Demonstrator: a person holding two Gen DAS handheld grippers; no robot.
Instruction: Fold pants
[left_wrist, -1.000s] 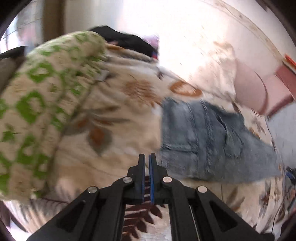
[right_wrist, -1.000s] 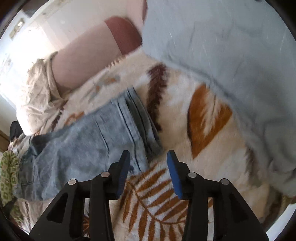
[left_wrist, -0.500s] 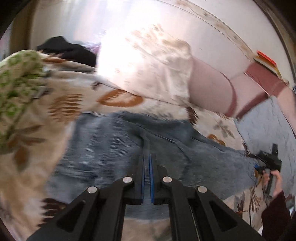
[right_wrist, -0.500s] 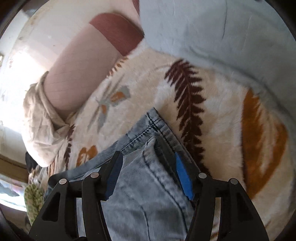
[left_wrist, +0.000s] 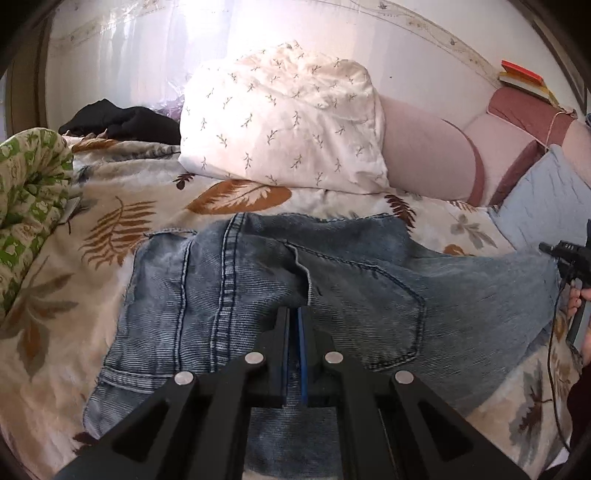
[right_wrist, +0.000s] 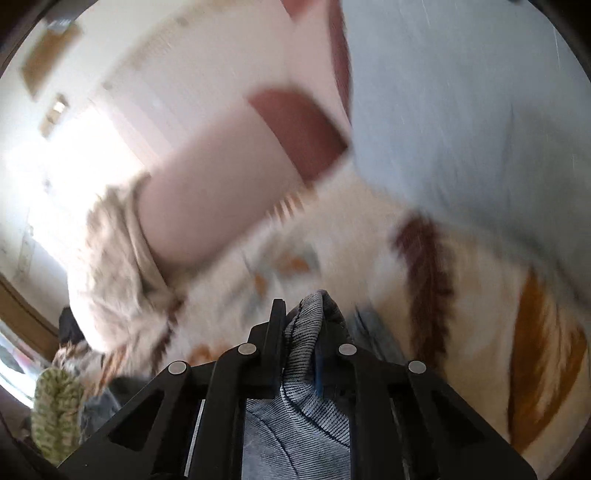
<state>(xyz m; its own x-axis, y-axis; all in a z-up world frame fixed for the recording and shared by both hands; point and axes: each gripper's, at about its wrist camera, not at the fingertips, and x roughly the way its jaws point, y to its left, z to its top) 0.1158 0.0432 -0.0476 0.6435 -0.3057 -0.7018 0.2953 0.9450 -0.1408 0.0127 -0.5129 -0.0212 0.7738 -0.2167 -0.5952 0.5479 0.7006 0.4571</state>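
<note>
Light blue denim pants (left_wrist: 258, 288) lie spread flat on a leaf-print bedspread (left_wrist: 110, 229), back pocket up. My left gripper (left_wrist: 293, 314) is shut with its blue pads together, low over the middle of the pants near the pocket, nothing held between the pads. My right gripper (right_wrist: 304, 314) is shut on a bunched edge of the pants (right_wrist: 303, 369), which sticks up between its fingers. The left wrist view shows that same right gripper (left_wrist: 569, 258) at the far right end of the pants, held by a hand.
A white sprigged pillow (left_wrist: 288, 110) and a pink bolster (left_wrist: 424, 158) lie behind the pants. A pale blue pillow (left_wrist: 546, 206) is at the right. A green-patterned quilt (left_wrist: 29, 184) is bunched at the left, with black clothing (left_wrist: 122, 122) behind it.
My left gripper, shut throughout, swung from the bare bedspread to over the pants. My right gripper moved onto the pants' edge and closed on it; the fabric now stands bunched between its fingers.
</note>
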